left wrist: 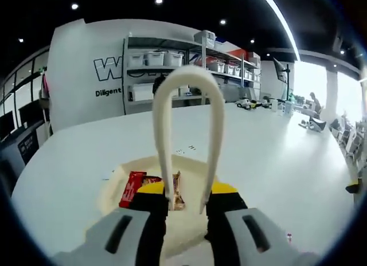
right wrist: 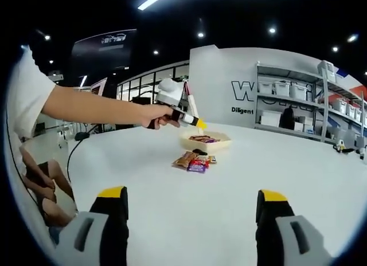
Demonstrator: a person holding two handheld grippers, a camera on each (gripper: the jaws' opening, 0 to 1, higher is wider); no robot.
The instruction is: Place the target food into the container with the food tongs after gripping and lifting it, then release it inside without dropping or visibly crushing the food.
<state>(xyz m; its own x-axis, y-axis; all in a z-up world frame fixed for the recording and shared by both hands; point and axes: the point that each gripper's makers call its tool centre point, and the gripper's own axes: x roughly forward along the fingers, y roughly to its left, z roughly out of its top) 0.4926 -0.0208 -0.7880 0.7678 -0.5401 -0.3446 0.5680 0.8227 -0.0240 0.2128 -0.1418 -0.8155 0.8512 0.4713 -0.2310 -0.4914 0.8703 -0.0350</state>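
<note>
A pair of cream food tongs (left wrist: 187,134) is held in the left gripper (left wrist: 186,211), its looped end pointing away in the left gripper view and its two arms clamped between the yellow-tipped jaws. The tong tips (left wrist: 175,202) are pressed around a brown-wrapped snack bar (left wrist: 178,192), which is seen just above the shallow cream container (left wrist: 114,188). A red-wrapped snack (left wrist: 132,188) is seen lying inside the container, beside the held bar.

In the right gripper view, the left gripper (right wrist: 184,118) is gripped by a person's hand (right wrist: 155,114) and is held over the container (right wrist: 205,141), which is set toward the far side of the white worktop (right wrist: 189,208). A small heap of wrapped snacks (right wrist: 195,161) is left on the worktop just in front of the container, toward the camera. The right gripper (right wrist: 192,220) is seen with its jaws spread wide apart and nothing between them, well back from the heap. Storage shelves (right wrist: 304,105) with bins are lined along the wall behind.
</note>
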